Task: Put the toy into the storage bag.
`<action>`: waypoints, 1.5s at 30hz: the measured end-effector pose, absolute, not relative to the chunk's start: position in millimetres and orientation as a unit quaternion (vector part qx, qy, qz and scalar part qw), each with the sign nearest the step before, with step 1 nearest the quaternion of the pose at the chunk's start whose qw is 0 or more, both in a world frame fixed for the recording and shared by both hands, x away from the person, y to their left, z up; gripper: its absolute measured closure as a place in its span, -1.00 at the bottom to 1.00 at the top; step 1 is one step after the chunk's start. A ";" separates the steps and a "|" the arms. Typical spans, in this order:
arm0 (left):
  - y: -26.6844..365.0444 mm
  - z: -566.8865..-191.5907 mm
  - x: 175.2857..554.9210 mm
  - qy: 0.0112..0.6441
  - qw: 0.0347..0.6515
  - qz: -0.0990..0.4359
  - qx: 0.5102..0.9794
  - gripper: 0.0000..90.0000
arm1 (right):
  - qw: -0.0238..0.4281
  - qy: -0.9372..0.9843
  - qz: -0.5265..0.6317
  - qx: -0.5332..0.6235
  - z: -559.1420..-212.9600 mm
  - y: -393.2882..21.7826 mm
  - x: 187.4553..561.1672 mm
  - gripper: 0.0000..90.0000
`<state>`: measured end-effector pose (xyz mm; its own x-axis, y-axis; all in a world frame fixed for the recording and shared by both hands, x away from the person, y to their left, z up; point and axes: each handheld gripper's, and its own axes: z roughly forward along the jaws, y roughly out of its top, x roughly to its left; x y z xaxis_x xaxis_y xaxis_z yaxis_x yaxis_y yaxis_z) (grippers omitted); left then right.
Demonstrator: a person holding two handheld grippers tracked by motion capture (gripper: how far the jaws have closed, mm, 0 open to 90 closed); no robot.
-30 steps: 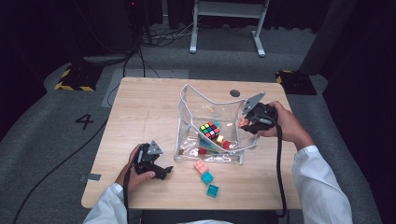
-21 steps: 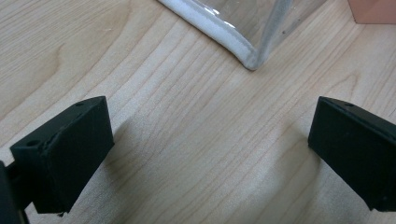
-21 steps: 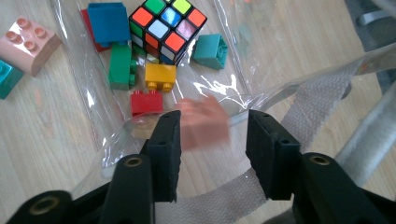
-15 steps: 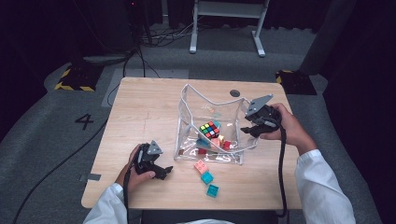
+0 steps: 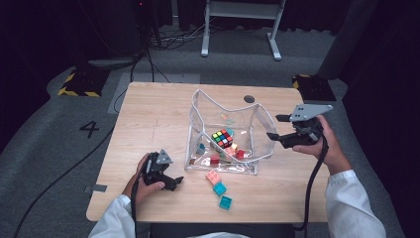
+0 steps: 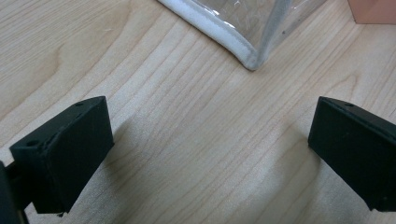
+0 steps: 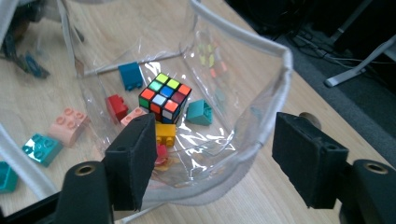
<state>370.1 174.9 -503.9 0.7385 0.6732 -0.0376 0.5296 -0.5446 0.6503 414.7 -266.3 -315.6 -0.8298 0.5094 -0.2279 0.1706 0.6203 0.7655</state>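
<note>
right gripper (image 5: 277,126) is hovering just off the right wall of the clear bag (image 5: 198,124), jaws released and just been opening, nothing between them. from the right gripper view the two black jaws stand wide apart with the bag's white-trimmed rim (image 7: 280,51) in front of them, no pad touching it. the right hand (image 5: 322,146) holds the gripper above the desk (image 5: 148,114), pointing in towards the bag.

inside the bag, there's the puzzle cube (image 5: 222,138) sitting on the bottom near the middle, coloured faces up. around it lie small bricks: a blue one (image 7: 130,75) beyond it in the right gripper view, a red one (image 7: 116,107) and a pale pink one to its left, a teal one (image 7: 200,112) to its right, a yellow one (image 7: 166,133) just in front and touching or nearly touching the cube.

outside the bag, on the desk just in front of its near edge, a pink brick (image 5: 213,176), then two teal bricks (image 5: 219,189) (image 5: 225,202) in a loose line running towards the person.

over on the left, the left gripper (image 5: 174,182) rests low on the desk in the left hand (image 5: 143,181), well apart from the bricks. its jaws are released too, spread wide over bare wood, with a corner of the bag (image 6: 252,60) just ahead of them and nothing grasped.
</note>
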 end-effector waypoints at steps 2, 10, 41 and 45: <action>174.9 -503.9 370.1 0.345 0.330 0.109 0.872 -1.00 | 0.221 0.868 0.398 0.198 -314.3 -272.0 410.5 -0.34; 174.8 -503.9 370.1 0.345 0.330 0.109 0.872 -1.00 | 0.240 0.849 0.415 0.222 -317.5 -300.6 396.0 -0.37; 175.0 -503.8 370.1 0.345 0.329 0.112 0.872 -1.00 | 0.120 0.879 0.404 0.223 -458.7 -296.9 343.6 -0.32; 175.0 -503.8 370.1 0.345 0.329 0.112 0.872 -1.00 | 0.092 0.885 0.406 0.208 -471.3 -281.3 336.1 -0.32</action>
